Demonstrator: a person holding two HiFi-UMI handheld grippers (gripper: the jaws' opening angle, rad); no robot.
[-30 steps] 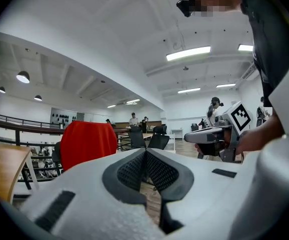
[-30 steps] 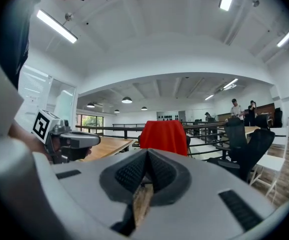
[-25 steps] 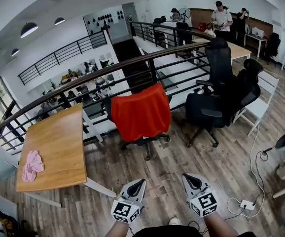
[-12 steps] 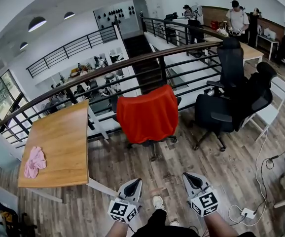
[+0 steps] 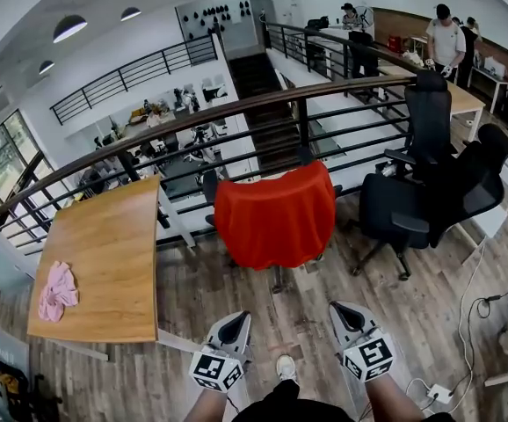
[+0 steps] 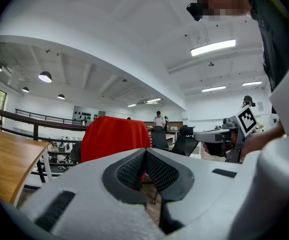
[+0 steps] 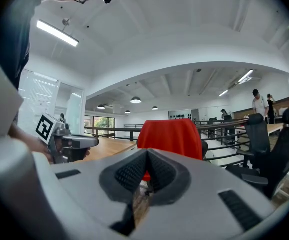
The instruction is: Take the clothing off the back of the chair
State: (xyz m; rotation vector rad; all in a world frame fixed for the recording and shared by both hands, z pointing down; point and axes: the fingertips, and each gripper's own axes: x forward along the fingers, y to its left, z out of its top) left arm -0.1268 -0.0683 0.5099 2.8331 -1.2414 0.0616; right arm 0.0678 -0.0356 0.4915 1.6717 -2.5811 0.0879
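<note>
A red garment hangs over the back of an office chair by the railing, and it also shows as the red garment in the left gripper view and the red garment in the right gripper view. My left gripper and right gripper are held side by side low in the head view, well short of the chair. Both are shut with nothing between the jaws. Each gripper points level at the garment.
A wooden table stands to the left with a pink cloth on it. Black office chairs crowd the right. A dark railing runs behind the chair. Cables and a power strip lie on the floor at right. People stand far back.
I have walked toward the chair: the red garment is larger and nearer in the head view. Both grippers stay shut and side by side.
</note>
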